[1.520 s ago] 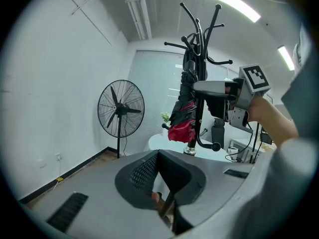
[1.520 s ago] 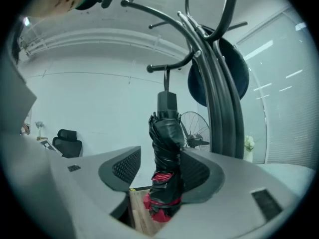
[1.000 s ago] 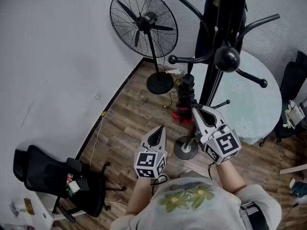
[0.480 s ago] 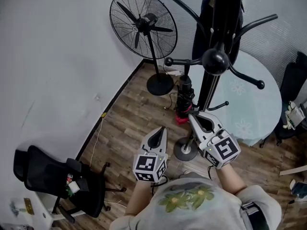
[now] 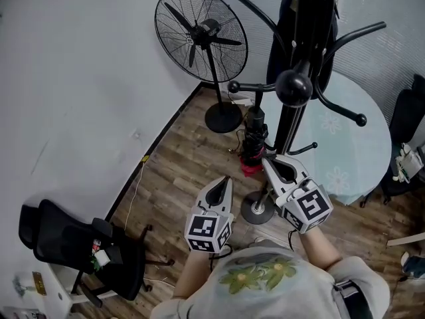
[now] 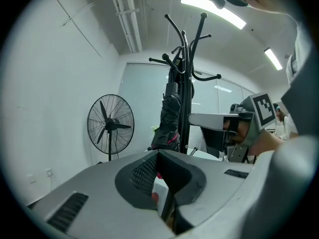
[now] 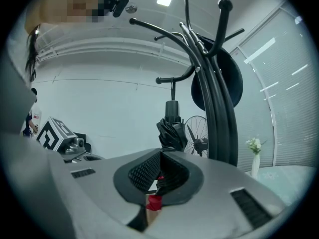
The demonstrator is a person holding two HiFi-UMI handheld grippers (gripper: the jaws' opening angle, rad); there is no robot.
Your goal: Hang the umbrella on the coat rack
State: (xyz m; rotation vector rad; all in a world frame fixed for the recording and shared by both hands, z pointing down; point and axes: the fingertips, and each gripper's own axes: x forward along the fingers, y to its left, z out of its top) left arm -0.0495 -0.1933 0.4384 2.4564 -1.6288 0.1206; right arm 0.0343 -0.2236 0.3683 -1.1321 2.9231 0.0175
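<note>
Umbrella (image 5: 256,135) on coat rack (image 5: 287,126), fan (image 5: 201,33) at left

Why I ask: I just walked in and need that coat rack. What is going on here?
A person stands at the coat rack with a two-jaw gripper in each hand. A folded black umbrella already hangs from one of the rack's lower arms, close to the pole. The right gripper is shut and empty, near the umbrella's lower end. The left gripper is also shut and empty, farther from it.
</note>
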